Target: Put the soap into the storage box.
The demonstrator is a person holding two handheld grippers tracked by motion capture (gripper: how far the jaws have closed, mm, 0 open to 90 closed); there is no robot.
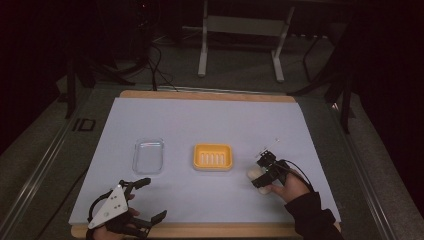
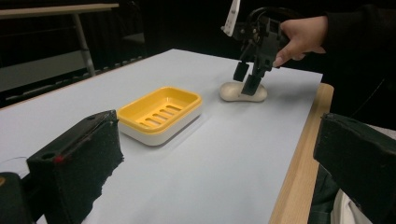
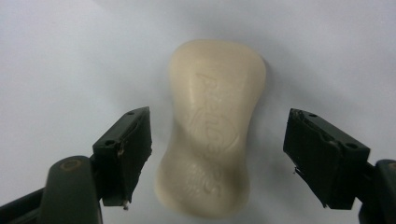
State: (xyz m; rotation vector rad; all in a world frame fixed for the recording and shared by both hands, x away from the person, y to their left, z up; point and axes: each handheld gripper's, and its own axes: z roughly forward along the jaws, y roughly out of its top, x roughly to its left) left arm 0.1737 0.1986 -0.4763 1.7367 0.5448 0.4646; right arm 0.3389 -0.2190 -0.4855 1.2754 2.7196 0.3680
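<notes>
Straddling: right gripper (image 3: 217, 158) spread, jaws either side of soap bar (image 3: 212, 126), no contact yet
Left gripper (image 1: 142, 200): spread, empty
Soap: flat on sheet, right of yellow dish (image 1: 213, 156)
Left: grasp, lift, place

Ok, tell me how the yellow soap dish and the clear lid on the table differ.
The yellow soap dish is opaque with a slotted floor and a white base; the clear lid is see-through and plain. The soap dish lies mid-table, nearer the soap bar; the lid lies to its left, nearer the left hand-held gripper. Both are rounded rectangles, similar in size, lying flat and empty.
</notes>
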